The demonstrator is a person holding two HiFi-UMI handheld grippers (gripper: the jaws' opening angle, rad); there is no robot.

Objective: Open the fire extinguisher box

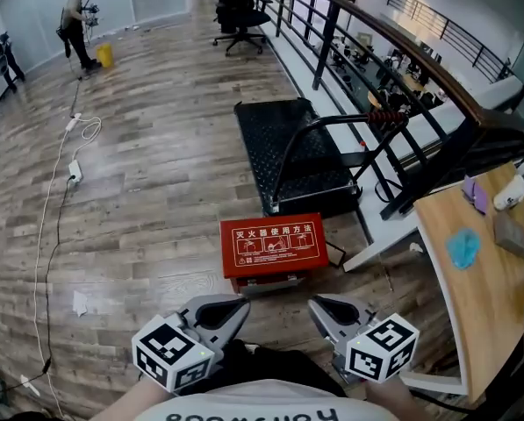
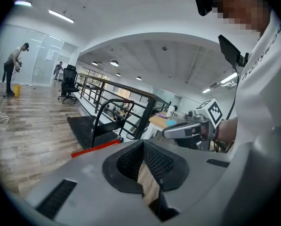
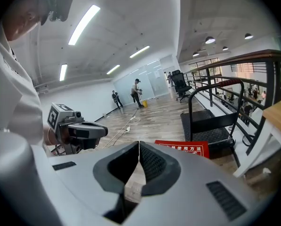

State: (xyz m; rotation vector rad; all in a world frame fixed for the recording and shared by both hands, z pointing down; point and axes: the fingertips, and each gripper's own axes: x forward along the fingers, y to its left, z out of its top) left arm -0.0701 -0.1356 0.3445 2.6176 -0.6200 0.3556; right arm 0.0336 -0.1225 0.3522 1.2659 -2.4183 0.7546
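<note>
The red fire extinguisher box (image 1: 273,245) lies flat on the wooden floor, its lid with white print facing up and closed. My left gripper (image 1: 240,307) and right gripper (image 1: 318,305) hover side by side just short of its near edge, both pointing toward it and apart from it. Each has its jaws together with nothing between them. In the left gripper view the shut jaws (image 2: 143,143) point past the box's red edge (image 2: 95,147), with the right gripper (image 2: 187,129) alongside. The right gripper view shows its shut jaws (image 3: 139,145) with the box lid (image 3: 183,148) just beyond.
A black platform trolley (image 1: 297,156) stands right behind the box. A dark railing (image 1: 393,55) runs along the right, with a wooden desk (image 1: 481,279) holding small items below it. A white cable and power strip (image 1: 73,174) lie on the floor at left. Two people stand far off.
</note>
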